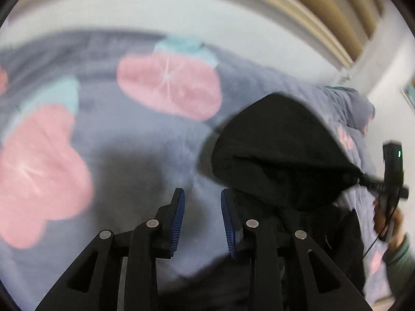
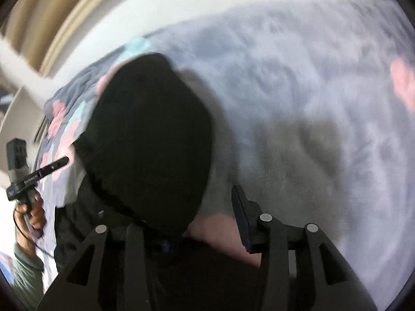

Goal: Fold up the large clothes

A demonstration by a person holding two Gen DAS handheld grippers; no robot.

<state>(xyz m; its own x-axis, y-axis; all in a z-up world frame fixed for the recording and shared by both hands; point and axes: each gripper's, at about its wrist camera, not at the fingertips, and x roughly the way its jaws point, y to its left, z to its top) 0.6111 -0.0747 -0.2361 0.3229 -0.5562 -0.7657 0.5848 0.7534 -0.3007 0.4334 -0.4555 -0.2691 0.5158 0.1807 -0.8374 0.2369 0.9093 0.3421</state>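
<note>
A black hooded garment (image 1: 280, 155) lies on a grey-blue bedspread (image 1: 145, 140) with pink and teal shapes. In the left wrist view my left gripper (image 1: 202, 221) is open and empty, its blue pads apart just left of the garment's hood. In the right wrist view the garment (image 2: 153, 140) fills the middle, and its hood covers the left finger of my right gripper (image 2: 207, 217). The right finger (image 2: 241, 212) stands clear to the right, so the jaws look open. The views are blurred by motion.
The other hand-held gripper shows at the edge of each view: at the right (image 1: 391, 176) and at the left (image 2: 23, 176). A white wall (image 1: 181, 7) and a tan wooden frame (image 1: 324, 7) lie beyond the bed.
</note>
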